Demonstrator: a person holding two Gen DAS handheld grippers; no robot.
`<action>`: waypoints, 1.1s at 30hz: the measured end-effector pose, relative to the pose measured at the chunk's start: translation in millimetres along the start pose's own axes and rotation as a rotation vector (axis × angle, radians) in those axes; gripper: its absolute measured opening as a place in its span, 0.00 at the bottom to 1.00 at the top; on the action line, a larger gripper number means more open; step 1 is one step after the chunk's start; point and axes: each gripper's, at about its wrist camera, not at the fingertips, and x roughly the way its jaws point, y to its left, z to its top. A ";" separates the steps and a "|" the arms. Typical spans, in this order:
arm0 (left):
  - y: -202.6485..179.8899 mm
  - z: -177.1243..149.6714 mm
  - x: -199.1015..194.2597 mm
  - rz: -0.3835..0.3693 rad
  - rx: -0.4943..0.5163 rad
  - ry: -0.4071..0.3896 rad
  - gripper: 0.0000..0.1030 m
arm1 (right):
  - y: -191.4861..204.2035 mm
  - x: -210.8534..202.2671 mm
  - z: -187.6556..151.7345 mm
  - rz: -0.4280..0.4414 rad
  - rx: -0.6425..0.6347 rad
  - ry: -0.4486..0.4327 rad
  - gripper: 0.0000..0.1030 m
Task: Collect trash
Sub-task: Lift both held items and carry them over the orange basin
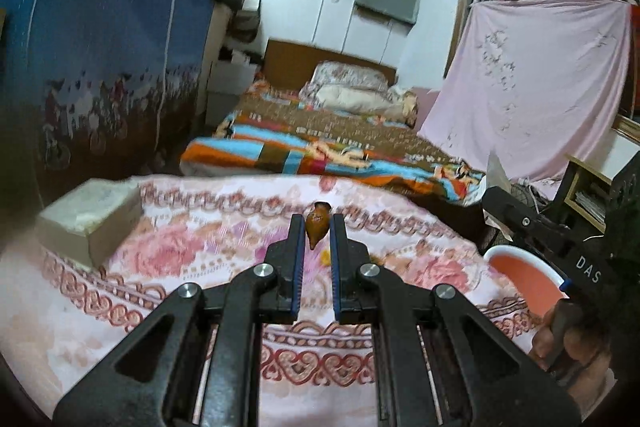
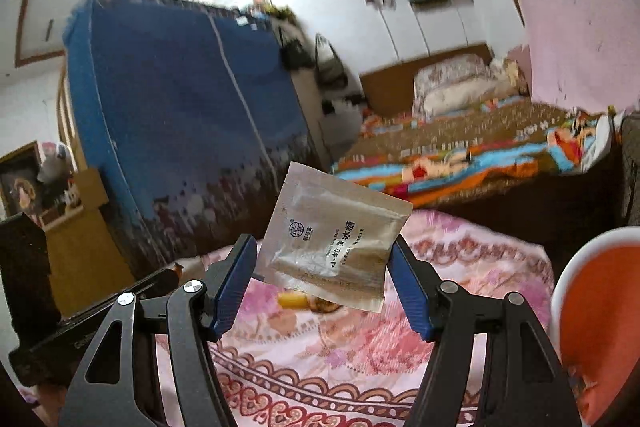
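Observation:
My left gripper (image 1: 317,221) is shut on a small brown scrap (image 1: 317,223), pinched at its fingertips and lifted above the floral cloth (image 1: 224,259). My right gripper (image 2: 324,247) is shut on a beige printed sachet (image 2: 334,241), held flat across its blue pads, also raised above the cloth. An orange bin with a white rim (image 1: 524,273) stands at the table's right edge; it also shows at the far right of the right wrist view as the bin (image 2: 600,311). A yellow scrap (image 2: 294,301) and a brown one (image 2: 325,305) lie on the cloth under the sachet.
A beige tissue box (image 1: 90,221) rests on the cloth at the left. Beyond the table stands a bed (image 1: 320,135) with a striped cover, a blue fabric wardrobe (image 1: 104,39) to the left and a pink sheet (image 1: 528,83) draped at the right.

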 end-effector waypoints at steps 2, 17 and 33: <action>-6.9 3.7 -5.9 -0.011 0.018 -0.033 0.00 | 0.8 -9.4 2.8 -0.001 -0.005 -0.047 0.64; -85.1 22.9 -21.9 -0.166 0.199 -0.161 0.00 | -20.1 -72.4 26.6 -0.174 -0.078 -0.288 0.66; -163.8 24.9 -9.0 -0.370 0.299 -0.131 0.00 | -85.1 -122.7 39.3 -0.375 0.041 -0.361 0.66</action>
